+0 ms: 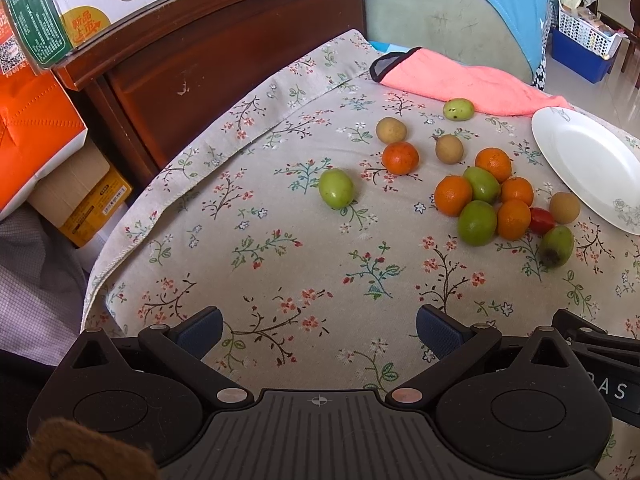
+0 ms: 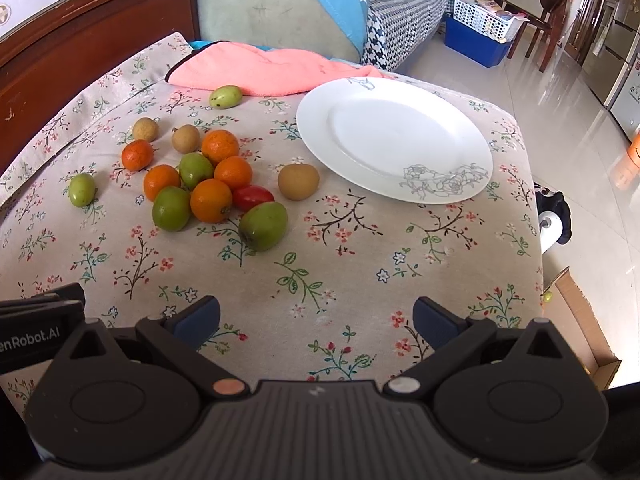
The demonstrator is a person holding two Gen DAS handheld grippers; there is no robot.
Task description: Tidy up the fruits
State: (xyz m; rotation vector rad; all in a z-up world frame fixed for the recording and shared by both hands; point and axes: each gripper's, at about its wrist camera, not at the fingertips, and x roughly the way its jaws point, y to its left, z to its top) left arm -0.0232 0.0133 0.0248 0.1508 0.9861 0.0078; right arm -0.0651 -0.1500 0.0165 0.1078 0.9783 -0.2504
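Note:
A cluster of small fruits (image 2: 208, 184) lies on the floral tablecloth (image 2: 352, 280): several oranges (image 2: 211, 200), green jujubes (image 2: 264, 226), brown longans (image 2: 298, 181) and one red cherry tomato (image 2: 253, 197). The cluster also shows in the left wrist view (image 1: 492, 200), with a lone green jujube (image 1: 336, 188) to its left. An empty white plate (image 2: 394, 136) sits right of the fruits; it shows in the left wrist view (image 1: 588, 160) too. My left gripper (image 1: 318, 330) is open and empty, near the front edge. My right gripper (image 2: 316, 322) is open and empty beside it.
A pink towel (image 2: 256, 70) lies at the table's back edge. A wooden headboard (image 1: 224, 40) with cartons on top stands behind left. A sofa (image 2: 280, 12) is behind. The table's right edge (image 2: 534, 208) drops to a tiled floor with a cardboard box (image 2: 580, 320).

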